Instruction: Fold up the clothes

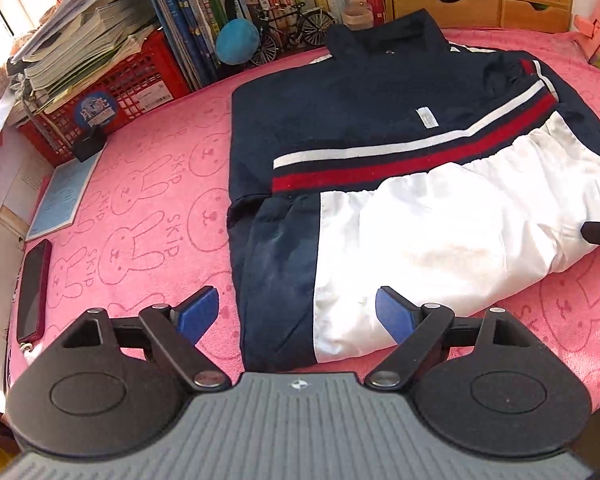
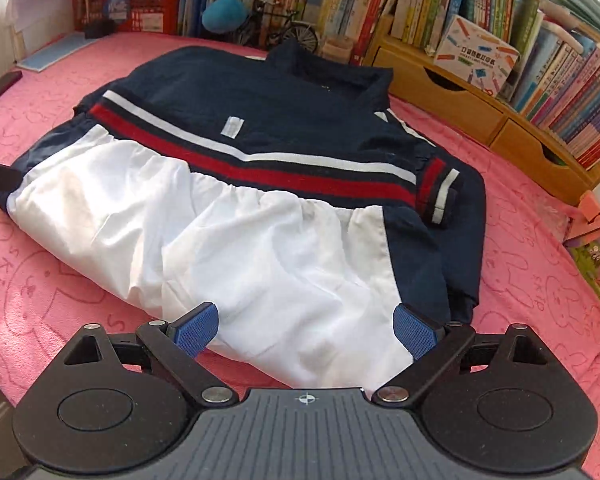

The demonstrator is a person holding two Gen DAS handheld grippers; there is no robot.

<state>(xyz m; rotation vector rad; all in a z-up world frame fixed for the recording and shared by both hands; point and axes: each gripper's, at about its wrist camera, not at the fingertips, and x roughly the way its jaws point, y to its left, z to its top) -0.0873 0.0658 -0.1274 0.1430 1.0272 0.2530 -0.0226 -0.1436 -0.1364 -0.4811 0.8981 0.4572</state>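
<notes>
A navy, white and red jacket lies partly folded on the pink rabbit-print cloth, collar at the far side, its white lower part turned towards me. My left gripper stands open over the jacket's near left corner, blue pads apart, nothing pinched between them. In the right wrist view the same jacket fills the middle, a striped cuff folded across its right side. My right gripper is open above the white near edge, gripping no fabric. Its fingertip shows at the left view's right edge.
A red-cased phone and a blue booklet lie at the cloth's left edge. A red crate with stacked papers, a blue ball, a model bicycle, bookshelves and wooden drawers line the back.
</notes>
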